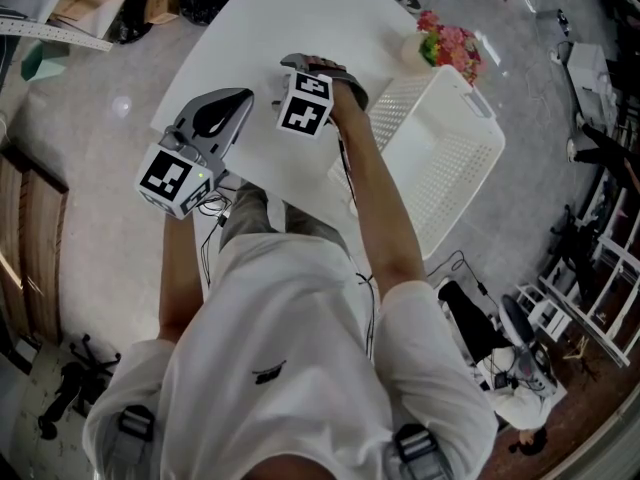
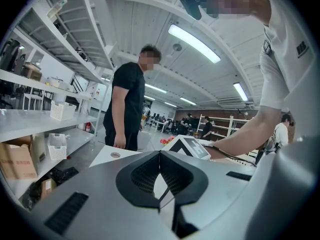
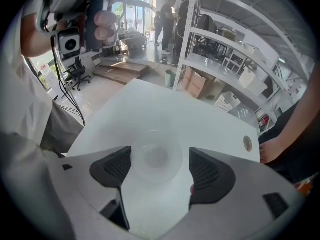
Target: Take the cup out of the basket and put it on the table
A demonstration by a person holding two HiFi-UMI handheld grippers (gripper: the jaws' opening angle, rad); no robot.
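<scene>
Jaws spread on your right gripper (image 3: pixel 160 160), pressed together on your left gripper (image 2: pixel 160 155). The clear cup (image 3: pixel 155 154), frame centre, seemingly stands on the white table (image 3: pixel 150 104); a crooked withdrawal could topple it.

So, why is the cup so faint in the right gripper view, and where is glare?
Right gripper view: the clear plastic cup nearly blends into the white table, slightly soft. Left gripper view: the long ceiling lamp glares; grey shelves curve.
</scene>
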